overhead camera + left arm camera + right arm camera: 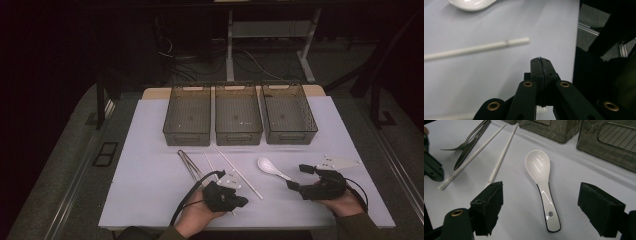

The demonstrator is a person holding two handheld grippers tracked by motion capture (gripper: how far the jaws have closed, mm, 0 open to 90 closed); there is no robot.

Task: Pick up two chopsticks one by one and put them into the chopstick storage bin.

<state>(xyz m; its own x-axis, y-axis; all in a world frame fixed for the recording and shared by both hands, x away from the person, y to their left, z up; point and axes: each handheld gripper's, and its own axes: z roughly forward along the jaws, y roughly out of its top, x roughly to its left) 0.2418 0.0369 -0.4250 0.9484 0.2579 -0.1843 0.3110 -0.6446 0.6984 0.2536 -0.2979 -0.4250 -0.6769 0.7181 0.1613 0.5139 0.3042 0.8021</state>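
The spoon (543, 185) is seen at the centre of the right gripper view, lying flat on the white table (579, 177) between and just ahead of the right gripper (551, 205), whose jaws are spread wide with nothing between them. The spoon's long axis runs up the frame, bowl toward the top and handle end at the bottom, so it points almost straight away from that gripper rather than across its jaws. In the high view the spoon (272, 168) lies right of centre, just left of the right gripper (299, 176) and well right of the left gripper (240, 200); the right hand is judged the nearer. The left gripper (540, 60) is closed tight on nothing, with a chopstick (476, 48) lying across the frame ahead of it. Three bins (238, 120) stand in a row beyond the utensils.
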